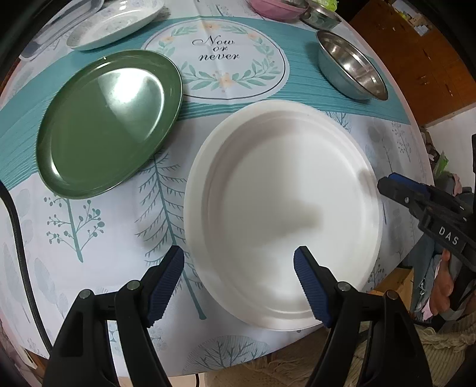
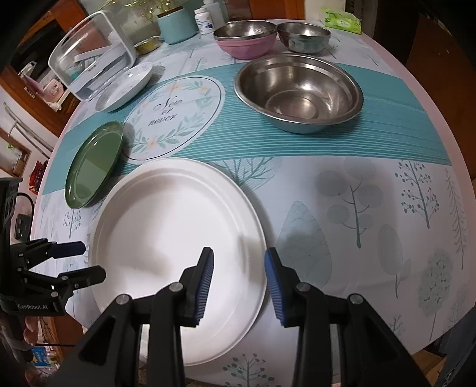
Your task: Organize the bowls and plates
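A large white plate (image 1: 282,208) lies flat on the tablecloth near the table's front edge. My left gripper (image 1: 239,256) stands open over the plate's left rim, one finger outside it and one over the plate. My right gripper (image 2: 238,253) is open too, its fingers either side of the right rim of the white plate (image 2: 178,232), pads not pressing. Each gripper shows in the other's view: the right gripper (image 1: 386,186), the left gripper (image 2: 93,260). A green plate (image 1: 110,122) (image 2: 95,166) sits left of the white one. A large steel bowl (image 2: 297,92) (image 1: 351,68) stands behind.
At the back stand a pink bowl (image 2: 244,41) with a steel bowl nested in it, another steel bowl (image 2: 303,35), a patterned plate (image 2: 125,86) against a clear container (image 2: 92,56), and a teal canister (image 2: 175,25). The round table's edge (image 2: 431,336) curves close on the right.
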`<state>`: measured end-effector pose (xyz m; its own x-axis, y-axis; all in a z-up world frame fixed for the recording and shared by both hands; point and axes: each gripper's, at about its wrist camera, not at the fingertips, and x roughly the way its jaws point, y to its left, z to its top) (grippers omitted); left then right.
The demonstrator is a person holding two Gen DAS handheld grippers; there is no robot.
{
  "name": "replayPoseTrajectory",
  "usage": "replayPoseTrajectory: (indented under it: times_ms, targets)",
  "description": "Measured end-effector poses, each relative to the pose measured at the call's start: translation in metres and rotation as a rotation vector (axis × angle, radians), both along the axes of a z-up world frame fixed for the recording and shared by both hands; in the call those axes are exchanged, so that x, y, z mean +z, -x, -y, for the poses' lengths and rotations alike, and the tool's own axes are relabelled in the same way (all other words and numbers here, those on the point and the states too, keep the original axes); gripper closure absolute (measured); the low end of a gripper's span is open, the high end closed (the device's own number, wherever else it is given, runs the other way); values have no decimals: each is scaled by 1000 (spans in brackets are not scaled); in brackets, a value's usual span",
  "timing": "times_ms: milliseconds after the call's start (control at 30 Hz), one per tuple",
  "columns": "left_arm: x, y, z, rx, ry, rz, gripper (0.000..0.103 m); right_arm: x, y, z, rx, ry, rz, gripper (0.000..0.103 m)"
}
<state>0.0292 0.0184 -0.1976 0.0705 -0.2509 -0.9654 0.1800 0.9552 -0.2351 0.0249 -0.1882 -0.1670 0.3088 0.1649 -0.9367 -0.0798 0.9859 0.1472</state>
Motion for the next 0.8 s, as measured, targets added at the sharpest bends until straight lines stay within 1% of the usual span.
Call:
replayPoseTrajectory:
  times_ms: [200,467,800]
  targets:
    - [14,6,-1,2,-15,47,28,4,5,-4,18,6,11,67]
    - [28,13,-2,13,-17,89,28,7,10,-15,56,9,27,67]
    - [42,22,-23,67,-15,122,28,7,12,-39,125,18,28,67]
